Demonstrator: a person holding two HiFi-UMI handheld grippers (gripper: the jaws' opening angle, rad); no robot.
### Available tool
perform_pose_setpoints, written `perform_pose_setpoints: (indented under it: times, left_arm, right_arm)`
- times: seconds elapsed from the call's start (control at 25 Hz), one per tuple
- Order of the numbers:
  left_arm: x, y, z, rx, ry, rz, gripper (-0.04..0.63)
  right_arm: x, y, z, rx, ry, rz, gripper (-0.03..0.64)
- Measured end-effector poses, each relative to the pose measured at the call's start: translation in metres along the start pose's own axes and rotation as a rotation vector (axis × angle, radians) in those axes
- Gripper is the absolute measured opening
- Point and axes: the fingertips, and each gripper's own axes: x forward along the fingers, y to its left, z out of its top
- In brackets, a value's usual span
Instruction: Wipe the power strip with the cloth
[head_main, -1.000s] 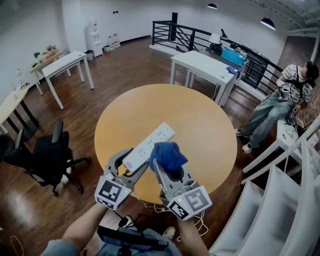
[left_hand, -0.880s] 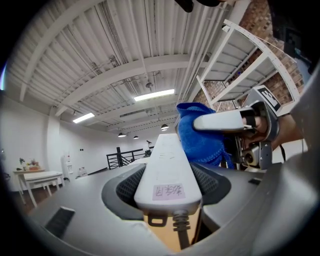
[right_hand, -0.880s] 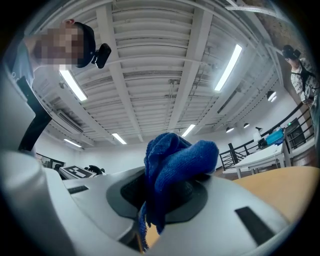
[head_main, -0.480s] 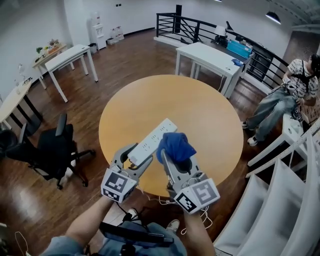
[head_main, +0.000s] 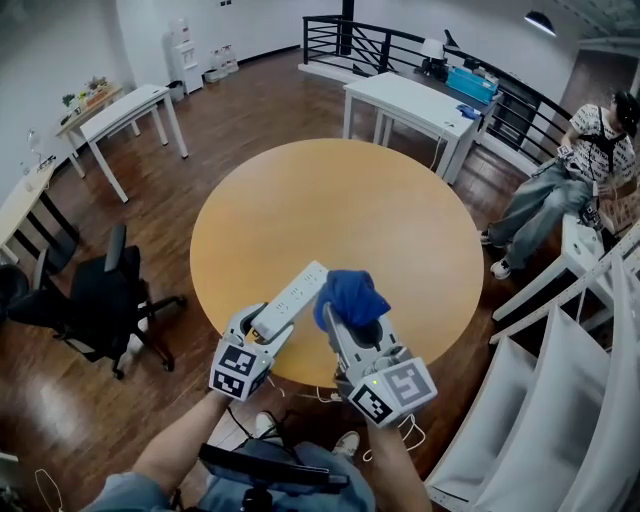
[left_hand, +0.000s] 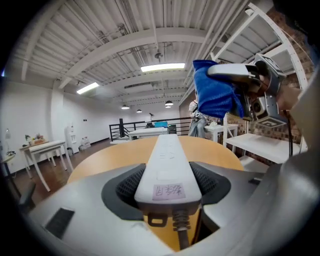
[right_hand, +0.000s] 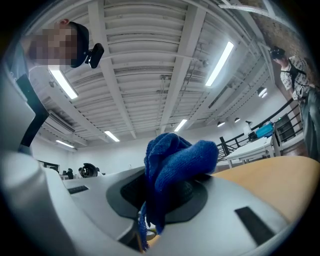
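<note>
A long white power strip (head_main: 290, 298) (left_hand: 167, 162) juts out over the near edge of the round wooden table (head_main: 340, 220), its cord end clamped between the pads of my left gripper (head_main: 262, 330) (left_hand: 167, 187). My right gripper (head_main: 352, 325) (right_hand: 165, 192) is shut on a bunched blue cloth (head_main: 350, 295) (right_hand: 172, 165), held up just right of the strip and apart from it. In the left gripper view the blue cloth (left_hand: 215, 95) hangs above and to the right of the strip.
A black office chair (head_main: 100, 300) stands to the left of the table. White desks (head_main: 410, 115) (head_main: 120, 115) stand beyond it. A seated person (head_main: 570, 180) is at the far right, with white shelving (head_main: 580, 380) near right. The strip's cord (head_main: 300, 395) hangs below the table edge.
Both grippers have drawn back toward the table's near edge, carrying the power strip and the cloth along. The cloth has lifted slightly off the strip's side.
</note>
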Motion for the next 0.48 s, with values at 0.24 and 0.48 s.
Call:
perform_pose_setpoints:
  times: [0.24,0.48]
  left_arm:
    - [0.017,-0.001,-0.054,-0.067,0.126,-0.005,0.287]
    - [0.023,-0.004,-0.092,-0.081,0.235,-0.008,0.287]
  right_arm:
    - [-0.010,-0.007,-0.013,0.008,0.023,-0.034,0.067]
    - [-0.012,-0.013,-0.020,0.022,0.043,-0.044,0.067]
